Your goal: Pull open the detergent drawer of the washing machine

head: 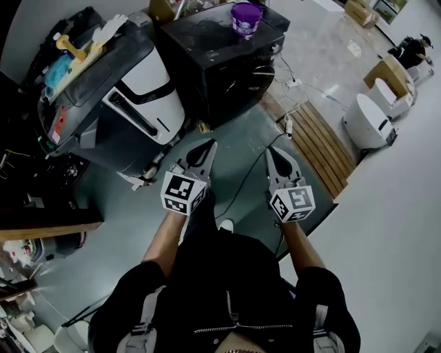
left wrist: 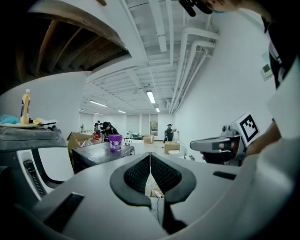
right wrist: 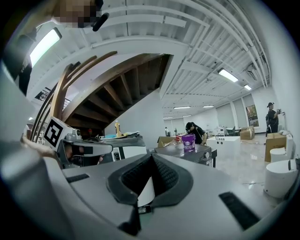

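Washing machine (head: pixel 141 86) is standing at the head view's upper left, white-fronted, with a yellow bottle (left wrist: pixel 25 108) sitting on its dark top — its detergent drawer is not showing clearly. Just beside it a black cabinet (head: pixel 220 62) is bearing a purple tub (head: pixel 247 17), whose label is too small to read. Left gripper (head: pixel 209 146) and right gripper (head: pixel 271 153) are hovering apart from the machine, each with jaws pressed together, gripping nothing. Their marker cubes (head: pixel 182 193) are showing black-and-white squares only — no legible writing.

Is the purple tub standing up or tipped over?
Standing up. The purple tub sits on its base atop the black unit, its rim level in both gripper views.
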Action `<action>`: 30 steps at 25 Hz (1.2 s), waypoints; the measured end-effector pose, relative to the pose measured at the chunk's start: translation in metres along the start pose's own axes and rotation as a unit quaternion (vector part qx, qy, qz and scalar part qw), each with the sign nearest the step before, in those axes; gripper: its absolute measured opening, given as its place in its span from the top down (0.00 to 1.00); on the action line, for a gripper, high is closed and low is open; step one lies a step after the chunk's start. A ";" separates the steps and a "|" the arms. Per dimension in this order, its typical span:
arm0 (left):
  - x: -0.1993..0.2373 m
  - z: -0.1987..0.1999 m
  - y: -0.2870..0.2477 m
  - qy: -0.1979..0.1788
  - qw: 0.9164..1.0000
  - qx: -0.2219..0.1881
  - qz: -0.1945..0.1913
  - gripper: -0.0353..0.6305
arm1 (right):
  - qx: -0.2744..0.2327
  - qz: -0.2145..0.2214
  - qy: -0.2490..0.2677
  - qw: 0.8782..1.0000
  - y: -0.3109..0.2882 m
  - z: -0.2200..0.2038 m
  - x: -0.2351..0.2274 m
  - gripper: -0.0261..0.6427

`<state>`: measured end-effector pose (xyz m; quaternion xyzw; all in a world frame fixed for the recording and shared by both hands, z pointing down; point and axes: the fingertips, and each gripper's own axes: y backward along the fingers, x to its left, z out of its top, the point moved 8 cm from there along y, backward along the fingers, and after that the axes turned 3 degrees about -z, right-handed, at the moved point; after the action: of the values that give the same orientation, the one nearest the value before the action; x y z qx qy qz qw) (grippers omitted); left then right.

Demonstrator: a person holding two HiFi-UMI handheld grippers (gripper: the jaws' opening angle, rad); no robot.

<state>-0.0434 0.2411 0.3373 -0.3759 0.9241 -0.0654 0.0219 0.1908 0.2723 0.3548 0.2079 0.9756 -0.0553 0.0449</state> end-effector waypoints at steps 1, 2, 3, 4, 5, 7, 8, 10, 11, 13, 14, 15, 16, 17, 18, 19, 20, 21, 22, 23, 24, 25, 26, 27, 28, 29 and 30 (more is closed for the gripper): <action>0.006 -0.001 -0.007 0.000 1.000 0.003 -0.002 0.91 | 0.002 -0.001 -0.003 1.000 -0.007 0.000 -0.003 0.95; 0.012 -0.001 -0.013 0.001 1.000 0.004 -0.002 0.91 | 0.004 -0.002 -0.006 1.000 -0.015 0.000 -0.005 0.95; 0.019 -0.001 -0.020 0.002 1.000 0.005 -0.002 0.91 | 0.007 -0.002 -0.009 1.000 -0.024 0.000 -0.008 0.95; 0.028 -0.001 -0.027 0.001 1.000 0.004 -0.003 0.91 | 0.010 -0.002 -0.011 1.000 -0.034 0.000 -0.010 0.95; 0.036 -0.001 -0.034 0.002 1.000 0.004 -0.005 0.91 | 0.012 -0.002 -0.011 1.000 -0.044 -0.001 -0.012 0.95; 0.054 -0.004 -0.048 0.005 1.000 0.006 -0.010 0.91 | 0.019 -0.003 -0.009 1.000 -0.065 -0.002 -0.015 0.95; 0.064 -0.005 -0.055 0.007 1.000 0.008 -0.013 0.91 | 0.023 -0.004 -0.008 1.000 -0.077 -0.002 -0.017 0.95; 0.087 -0.004 -0.072 0.009 1.000 0.011 -0.019 0.91 | 0.029 -0.006 -0.010 1.000 -0.103 0.000 -0.022 0.95; 0.099 -0.002 -0.081 0.009 1.000 0.012 -0.023 0.91 | 0.030 -0.008 -0.010 0.999 -0.116 0.003 -0.025 0.95; 0.125 0.003 -0.100 0.007 0.999 0.014 -0.030 0.91 | 0.033 -0.012 -0.004 0.999 -0.145 0.009 -0.030 0.95; 0.138 0.005 -0.109 0.007 0.999 0.015 -0.033 0.91 | 0.035 -0.013 -0.002 0.999 -0.159 0.013 -0.032 0.95; 0.151 0.007 -0.117 0.006 0.999 0.016 -0.037 0.91 | 0.036 -0.015 -0.002 0.999 -0.173 0.015 -0.034 0.95; 0.163 0.008 -0.125 0.004 0.999 0.017 -0.040 0.91 | 0.037 -0.017 -0.004 0.999 -0.187 0.017 -0.036 0.95; 0.175 0.008 -0.132 0.003 0.999 0.019 -0.044 0.91 | 0.037 -0.019 -0.008 0.999 -0.201 0.018 -0.037 0.95; 0.187 0.008 -0.138 0.002 0.999 0.021 -0.048 0.91 | 0.038 -0.021 -0.012 0.999 -0.214 0.020 -0.038 0.95; 0.198 0.009 -0.144 0.003 0.998 0.023 -0.052 0.91 | 0.040 -0.023 -0.017 0.999 -0.227 0.021 -0.039 0.95; 0.209 0.009 -0.148 0.004 0.998 0.023 -0.055 0.91 | 0.042 -0.024 -0.021 0.999 -0.239 0.022 -0.038 0.95; 0.219 0.009 -0.153 0.005 0.998 0.024 -0.058 0.91 | 0.045 -0.026 -0.026 0.998 -0.250 0.022 -0.038 0.95; 0.228 0.008 -0.157 0.007 0.998 0.025 -0.061 0.91 | 0.048 -0.029 -0.028 0.998 -0.260 0.022 -0.037 0.95; 0.237 0.006 -0.160 0.008 0.998 0.027 -0.063 0.91 | 0.051 -0.033 -0.029 0.998 -0.268 0.021 -0.038 0.95; 0.245 0.005 -0.164 0.010 0.998 0.029 -0.063 0.91 | 0.054 -0.035 -0.029 0.997 -0.276 0.019 -0.039 0.94; 0.252 0.004 -0.167 0.011 0.997 0.031 -0.063 0.91 | 0.058 -0.034 -0.029 0.997 -0.282 0.017 -0.039 0.94; 0.258 0.002 -0.170 0.012 0.997 0.033 -0.064 0.91 | 0.061 -0.031 -0.028 0.997 -0.288 0.015 -0.039 0.94; 0.263 0.001 -0.173 0.013 0.997 0.036 -0.064 0.91 | 0.065 -0.027 -0.028 0.997 -0.293 0.013 -0.039 0.93; 0.266 0.000 -0.175 0.013 0.997 0.038 -0.066 0.91 | 0.068 -0.025 -0.029 0.997 -0.298 0.011 -0.040 0.93; 0.268 -0.001 -0.178 0.014 0.997 0.039 -0.068 0.91 | 0.070 -0.024 -0.032 0.997 -0.303 0.009 -0.042 0.93; 0.271 -0.002 -0.181 0.014 0.997 0.041 -0.069 0.91 | 0.072 -0.024 -0.037 0.996 -0.307 0.007 -0.043 0.92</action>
<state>-0.1120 -0.0763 0.3663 -0.4366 0.8927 -0.1098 0.0193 0.1046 -0.0246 0.3798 0.1850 0.9714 -0.1340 0.0644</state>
